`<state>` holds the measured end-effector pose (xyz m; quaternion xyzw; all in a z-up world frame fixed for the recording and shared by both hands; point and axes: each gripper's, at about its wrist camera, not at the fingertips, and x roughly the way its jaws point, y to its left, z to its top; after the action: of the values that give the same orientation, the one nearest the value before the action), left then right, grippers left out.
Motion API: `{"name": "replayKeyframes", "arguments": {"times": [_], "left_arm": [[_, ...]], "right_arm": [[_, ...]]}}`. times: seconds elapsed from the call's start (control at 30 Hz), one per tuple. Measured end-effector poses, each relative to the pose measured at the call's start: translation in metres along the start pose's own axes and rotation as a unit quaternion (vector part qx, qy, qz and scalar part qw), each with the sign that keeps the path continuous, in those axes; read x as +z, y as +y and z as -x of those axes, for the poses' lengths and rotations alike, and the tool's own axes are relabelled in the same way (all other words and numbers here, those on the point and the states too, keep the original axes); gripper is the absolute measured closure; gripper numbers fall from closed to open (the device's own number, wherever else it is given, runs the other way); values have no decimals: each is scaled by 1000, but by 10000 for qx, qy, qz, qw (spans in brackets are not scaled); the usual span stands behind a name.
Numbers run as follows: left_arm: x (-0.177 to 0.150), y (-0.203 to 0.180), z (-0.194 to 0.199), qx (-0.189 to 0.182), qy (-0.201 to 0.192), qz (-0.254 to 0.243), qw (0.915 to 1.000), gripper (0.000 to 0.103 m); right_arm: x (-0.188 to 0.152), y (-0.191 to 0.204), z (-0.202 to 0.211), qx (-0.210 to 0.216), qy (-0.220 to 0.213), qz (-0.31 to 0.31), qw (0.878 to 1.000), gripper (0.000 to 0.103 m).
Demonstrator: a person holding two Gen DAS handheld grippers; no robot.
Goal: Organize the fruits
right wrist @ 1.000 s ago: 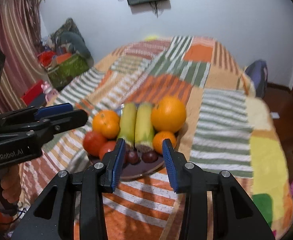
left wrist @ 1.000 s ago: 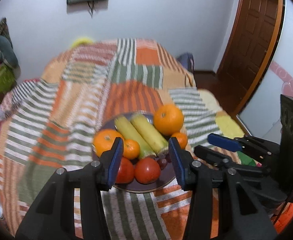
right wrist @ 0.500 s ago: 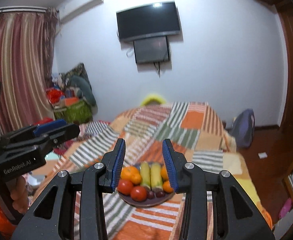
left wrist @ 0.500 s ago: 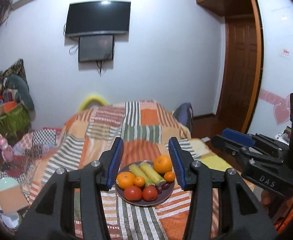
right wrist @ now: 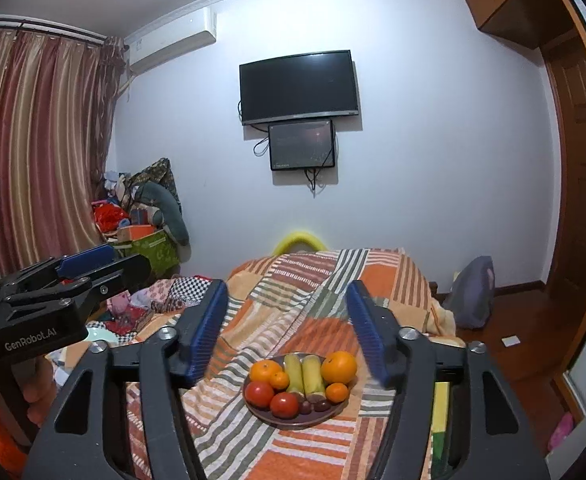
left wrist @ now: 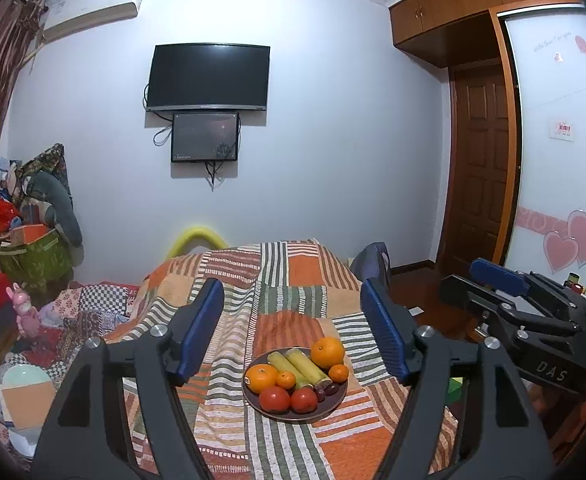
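A dark plate (left wrist: 329, 411) sits on a striped patchwork bedspread (left wrist: 293, 300) and holds oranges (left wrist: 327, 351), two yellow-green stalks (left wrist: 305, 365), two tomatoes (left wrist: 275, 398) and some dark grapes. It also shows in the right wrist view (right wrist: 293, 420). My left gripper (left wrist: 293, 336) is open and empty, held well back from and above the plate. My right gripper (right wrist: 289, 338) is open and empty, also well back. Each gripper appears at the edge of the other's view: the right one (left wrist: 497, 280) and the left one (right wrist: 93, 260).
A television (left wrist: 209, 77) and a small screen hang on the far wall. Clutter and bags (left wrist: 33, 240) pile up at the left by striped curtains (right wrist: 33, 152). A wooden door (left wrist: 481, 168) and wardrobe stand at the right. A grey bag (right wrist: 473, 292) lies beside the bed.
Both grippers have pulled far back and up from the plate, and both jaws have opened wider. The fruit on the plate has not moved.
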<state>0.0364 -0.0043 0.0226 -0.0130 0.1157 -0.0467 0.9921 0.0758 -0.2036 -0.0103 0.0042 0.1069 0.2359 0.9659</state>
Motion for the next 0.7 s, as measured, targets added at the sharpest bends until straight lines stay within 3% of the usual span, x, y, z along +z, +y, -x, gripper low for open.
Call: {"name": "replayKeyframes", "arguments": {"times": [0.27, 0.37, 0.57, 0.7], "left_arm": [[-5, 4, 10, 75, -78, 61, 9999, 13], [-5, 5, 12, 117, -99, 87, 9998, 5], [-6, 6, 14, 153, -121, 74, 9998, 1], [-6, 7, 12, 168, -98, 85, 9998, 0]], "right_arm": [[-2, 6, 9, -167, -138, 24, 9998, 19], [-1, 8, 10, -219, -150, 48, 9996, 17], [-3, 9, 11, -311, -180, 65, 9993, 4], [-3, 10, 14, -417, -231, 55, 9988, 0]]}}
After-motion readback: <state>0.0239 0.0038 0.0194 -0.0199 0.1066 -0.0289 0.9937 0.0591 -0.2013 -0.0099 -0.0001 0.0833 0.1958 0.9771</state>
